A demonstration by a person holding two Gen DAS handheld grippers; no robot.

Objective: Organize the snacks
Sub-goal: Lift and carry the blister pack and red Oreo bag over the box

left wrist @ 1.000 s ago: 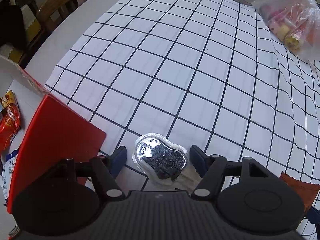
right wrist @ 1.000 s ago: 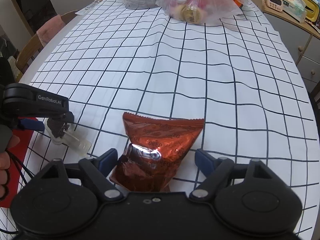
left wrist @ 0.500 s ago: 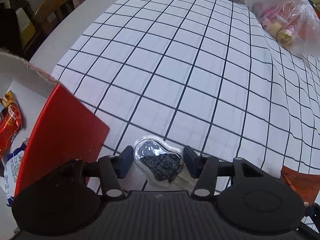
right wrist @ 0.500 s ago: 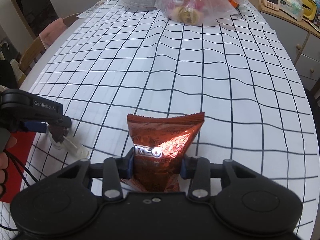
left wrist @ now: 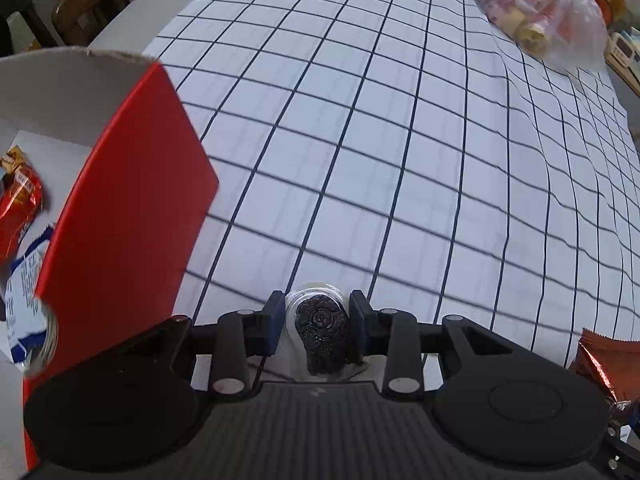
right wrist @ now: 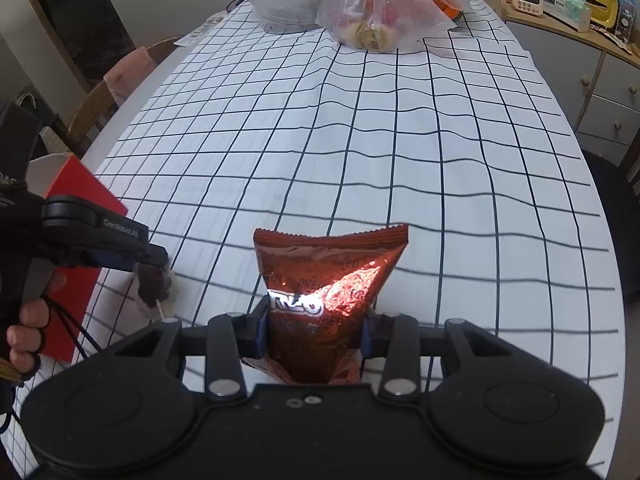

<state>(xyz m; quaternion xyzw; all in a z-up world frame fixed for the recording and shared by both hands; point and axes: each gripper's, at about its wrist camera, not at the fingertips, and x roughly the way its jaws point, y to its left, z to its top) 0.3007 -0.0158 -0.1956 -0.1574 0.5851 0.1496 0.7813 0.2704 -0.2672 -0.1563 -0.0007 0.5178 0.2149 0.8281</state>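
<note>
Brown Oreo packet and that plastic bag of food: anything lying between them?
Nothing: the right wrist view shows only bare checked tablecloth between Oreo packet and plastic bag.

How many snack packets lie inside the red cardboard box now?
2 visible: a red foil packet near the back, a white-and-blue packet nearer the camera. The red cardboard box wall may hide more.

The left gripper [left wrist: 317,322] is clamped on a clear-wrapped dark cookie [left wrist: 322,330], lifted, level with and left of the right gripper [right wrist: 314,330], whose fingers pinch an upright red Oreo packet [right wrist: 332,292].
</note>
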